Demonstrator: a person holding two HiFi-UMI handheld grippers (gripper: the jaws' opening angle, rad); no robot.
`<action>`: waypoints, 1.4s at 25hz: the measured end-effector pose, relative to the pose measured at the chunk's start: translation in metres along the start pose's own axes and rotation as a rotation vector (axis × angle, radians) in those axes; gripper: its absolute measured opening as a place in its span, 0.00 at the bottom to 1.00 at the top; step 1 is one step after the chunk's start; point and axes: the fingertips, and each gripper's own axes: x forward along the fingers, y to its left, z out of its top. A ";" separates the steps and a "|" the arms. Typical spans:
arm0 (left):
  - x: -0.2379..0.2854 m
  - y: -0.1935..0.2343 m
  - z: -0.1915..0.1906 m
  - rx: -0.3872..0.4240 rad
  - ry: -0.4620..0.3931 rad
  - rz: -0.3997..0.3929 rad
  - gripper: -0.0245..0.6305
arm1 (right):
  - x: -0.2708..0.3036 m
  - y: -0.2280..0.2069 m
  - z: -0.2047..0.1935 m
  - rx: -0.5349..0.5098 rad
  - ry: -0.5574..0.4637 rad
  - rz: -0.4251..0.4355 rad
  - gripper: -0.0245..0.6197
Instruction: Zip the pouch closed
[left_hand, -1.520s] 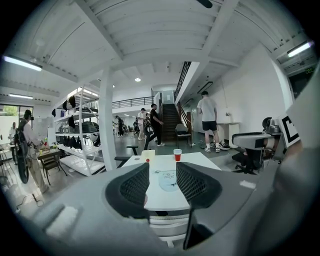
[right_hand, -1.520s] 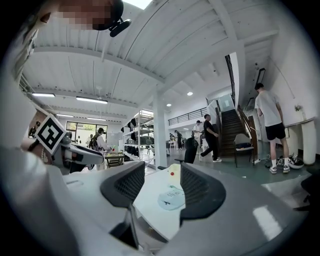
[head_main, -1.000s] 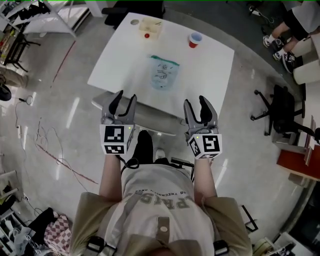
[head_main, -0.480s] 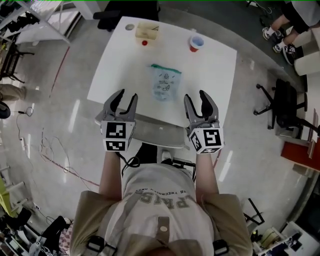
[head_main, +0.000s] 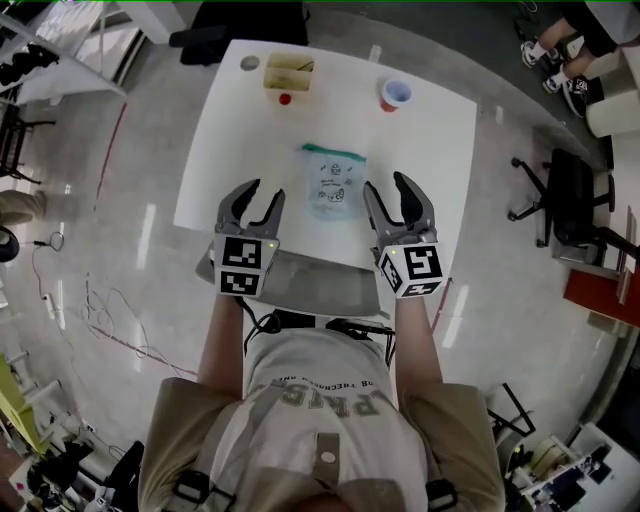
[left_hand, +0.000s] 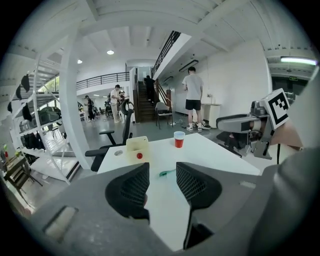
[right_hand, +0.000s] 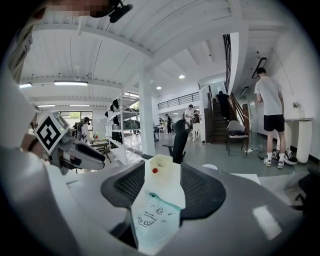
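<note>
A pale blue pouch (head_main: 332, 180) with a green zip edge lies flat in the middle of the white table (head_main: 230, 140). Both grippers hover over the table's near edge, on either side of the pouch's near end. My left gripper (head_main: 263, 194) is open and empty, and the pouch's green edge (left_hand: 167, 173) shows far off between its jaws. My right gripper (head_main: 388, 186) is open too. In the right gripper view the pouch (right_hand: 152, 220) lies between and below the jaws, untouched.
At the table's far side stand a red cup (head_main: 395, 95), a cream box (head_main: 287, 72), a small red ball (head_main: 285, 98) and a grey disc (head_main: 249, 63). A grey chair (head_main: 310, 268) sits at the near edge. A black office chair (head_main: 560, 215) stands right. People stand beyond.
Both grippers have moved forward from in front of the table to over its near edge, flanking the pouch. They stay open. The pouch has not moved.
</note>
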 end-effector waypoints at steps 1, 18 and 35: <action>0.007 0.002 -0.001 0.005 0.008 -0.011 0.31 | 0.007 0.000 -0.002 0.000 0.010 0.004 0.35; 0.098 0.016 -0.045 0.052 0.152 -0.154 0.31 | 0.081 -0.006 -0.061 -0.025 0.214 0.102 0.35; 0.162 0.016 -0.077 0.143 0.274 -0.235 0.31 | 0.131 0.004 -0.111 -0.211 0.408 0.368 0.34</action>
